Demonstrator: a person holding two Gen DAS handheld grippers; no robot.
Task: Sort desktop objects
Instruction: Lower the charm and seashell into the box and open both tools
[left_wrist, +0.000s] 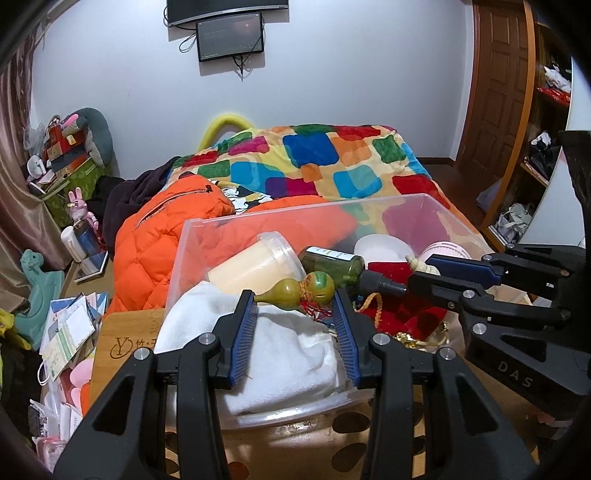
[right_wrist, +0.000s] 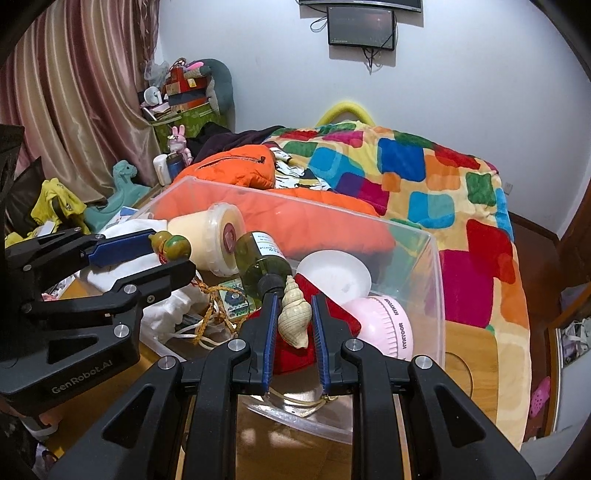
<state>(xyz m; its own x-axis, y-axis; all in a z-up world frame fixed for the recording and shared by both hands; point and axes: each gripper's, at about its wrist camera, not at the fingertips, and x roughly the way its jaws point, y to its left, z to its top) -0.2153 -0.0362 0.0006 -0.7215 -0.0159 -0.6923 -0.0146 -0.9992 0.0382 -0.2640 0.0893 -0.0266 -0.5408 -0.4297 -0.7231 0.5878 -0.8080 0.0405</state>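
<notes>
Bedroom clutter frames the scene: a bed under a bright patchwork blanket (left_wrist: 332, 158) lies beyond a clear plastic bin (right_wrist: 436, 280), which sits on a wooden counter (right_wrist: 476, 354) and serves as the landmark for everything below.

2 sets of tongs hover over the bin, each carrying 1 item. The left tongs (left_wrist: 295, 299) grip a small green-and-yellow gourd (left_wrist: 295, 290) with a red tassel, held crosswise so its long axis runs from pad to pad, above the white towel (left_wrist: 280, 354) at the bin's left end. The right tongs (right_wrist: 293, 317) are closed on a cream spiral seashell (right_wrist: 293, 317), its long axis running along the fingers with the pointed spire aimed away from the camera, over the red pouch (right_wrist: 295, 358) near the bin's middle.

Already inside the bin are a lidded cream cup (right_wrist: 214, 240) lying on its side, a green bottle (right_wrist: 258, 266) tipped over beside it, a white bowl (right_wrist: 332, 273) and a pink round timer (right_wrist: 384, 325) toward the right end.

Both items appear to hang just above the bin's contents, so the coming move probably turns on a drop straight down. The shell seems to have soft cloth beneath it; the gourd, lying crosswise, would likely roll on the towel toward the cup once let go.
</notes>
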